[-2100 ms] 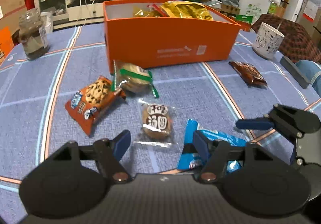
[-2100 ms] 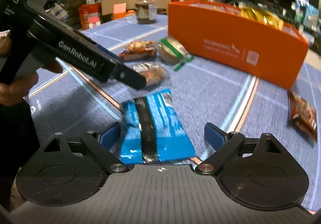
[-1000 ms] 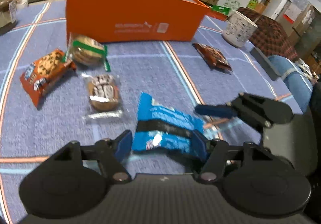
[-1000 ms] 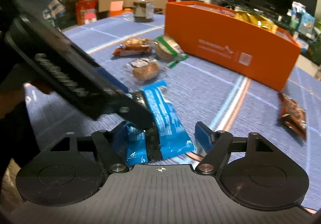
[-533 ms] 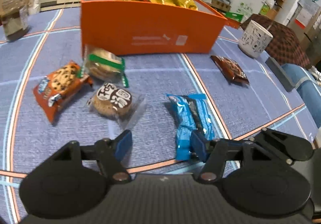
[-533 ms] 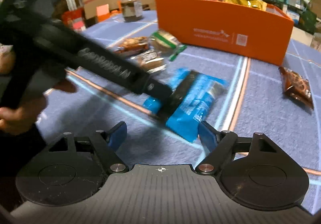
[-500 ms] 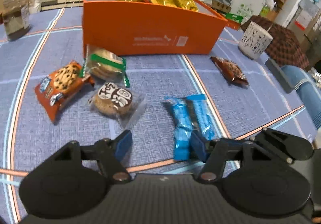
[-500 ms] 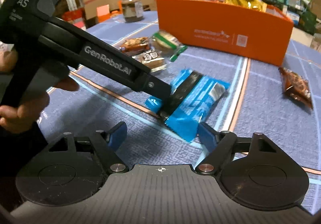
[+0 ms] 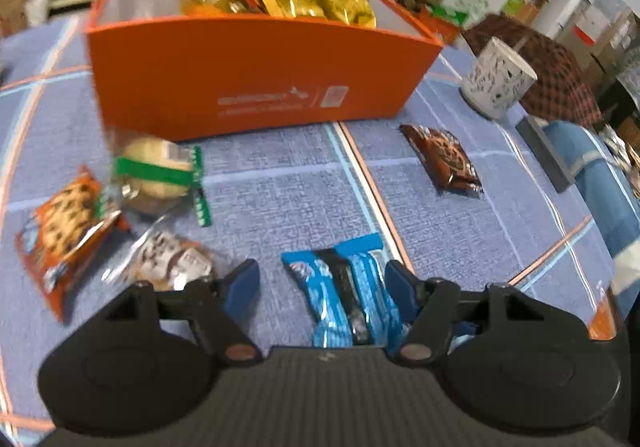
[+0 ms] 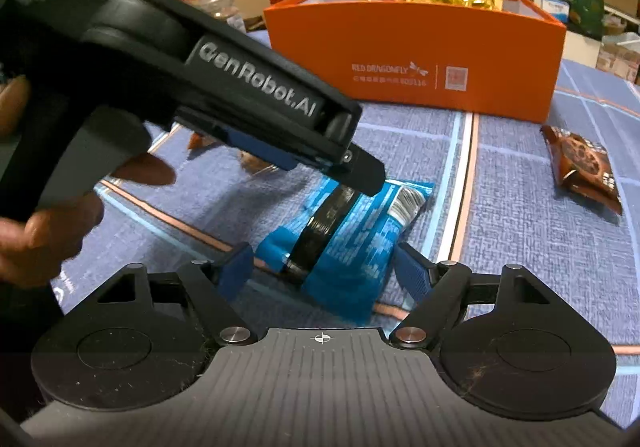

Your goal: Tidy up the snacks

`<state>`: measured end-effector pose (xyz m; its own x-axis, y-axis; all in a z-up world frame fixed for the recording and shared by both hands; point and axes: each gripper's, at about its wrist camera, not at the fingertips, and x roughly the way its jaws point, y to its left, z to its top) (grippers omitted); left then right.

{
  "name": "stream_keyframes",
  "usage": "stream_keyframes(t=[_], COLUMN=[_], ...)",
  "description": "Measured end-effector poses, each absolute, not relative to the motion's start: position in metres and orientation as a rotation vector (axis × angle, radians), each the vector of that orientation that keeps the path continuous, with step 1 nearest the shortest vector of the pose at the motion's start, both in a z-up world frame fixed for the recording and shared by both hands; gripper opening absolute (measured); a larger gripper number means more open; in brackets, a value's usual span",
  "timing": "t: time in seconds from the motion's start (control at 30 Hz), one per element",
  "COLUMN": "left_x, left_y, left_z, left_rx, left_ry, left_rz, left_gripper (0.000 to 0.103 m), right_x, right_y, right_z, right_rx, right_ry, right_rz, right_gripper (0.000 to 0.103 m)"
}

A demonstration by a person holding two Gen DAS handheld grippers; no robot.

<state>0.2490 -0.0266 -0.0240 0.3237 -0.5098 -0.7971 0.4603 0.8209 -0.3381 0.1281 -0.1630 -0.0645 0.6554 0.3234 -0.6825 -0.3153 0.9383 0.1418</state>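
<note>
A blue snack packet (image 9: 348,287) lies on the blue tablecloth between the fingers of my open left gripper (image 9: 322,285). In the right wrist view the same packet (image 10: 344,231) lies just ahead of my open right gripper (image 10: 326,271), with the left gripper's fingers (image 10: 360,175) over its far end. The orange box (image 9: 248,79) with gold packets inside stands behind; it also shows in the right wrist view (image 10: 416,59).
A brown cookie packet (image 9: 440,159) lies to the right. An orange cookie packet (image 9: 64,223), a green-banded biscuit (image 9: 156,175) and a clear-wrapped cake (image 9: 168,259) lie to the left. A patterned cup (image 9: 496,83) stands at the far right.
My left gripper has moved forward and right, so the blue packet now sits between its fingers. The right gripper has moved closer to the packet. Both stay open.
</note>
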Motion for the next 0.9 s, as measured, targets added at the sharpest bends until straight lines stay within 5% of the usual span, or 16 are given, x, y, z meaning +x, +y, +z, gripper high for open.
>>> stream_keyframes(t=[0.1, 0.17, 0.2, 0.3, 0.6, 0.9], left_x=[0.261, 0.259, 0.256, 0.245, 0.236, 0.344], left_y=[-0.036, -0.042, -0.042, -0.034, -0.008, -0.006], left_z=[-0.032, -0.032, -0.031, -0.028, 0.021, 0.103], left_rx=[-0.020, 0.016, 0.022, -0.004, -0.136, -0.115], left_ry=[1.098, 1.083, 1.076, 1.061, 0.978, 0.808], left_rz=[-0.658, -0.675, -0.679, -0.670, -0.634, -0.515], left_gripper=[0.067, 0.055, 0.055, 0.050, 0.050, 0.049], right_x=[0.129, 0.128, 0.127, 0.127, 0.112, 0.242], right_y=[-0.159, -0.158, -0.157, -0.167, -0.159, -0.151], right_z=[-0.067, -0.070, -0.070, -0.068, -0.029, 0.053], right_rx=[-0.026, -0.065, -0.082, -0.040, -0.078, -0.166], right_ry=[0.752, 0.721, 0.709, 0.707, 0.631, 0.495], right_rz=[0.360, 0.365, 0.357, 0.375, 0.425, 0.465], right_gripper=[0.070, 0.061, 0.047, 0.038, 0.038, 0.038])
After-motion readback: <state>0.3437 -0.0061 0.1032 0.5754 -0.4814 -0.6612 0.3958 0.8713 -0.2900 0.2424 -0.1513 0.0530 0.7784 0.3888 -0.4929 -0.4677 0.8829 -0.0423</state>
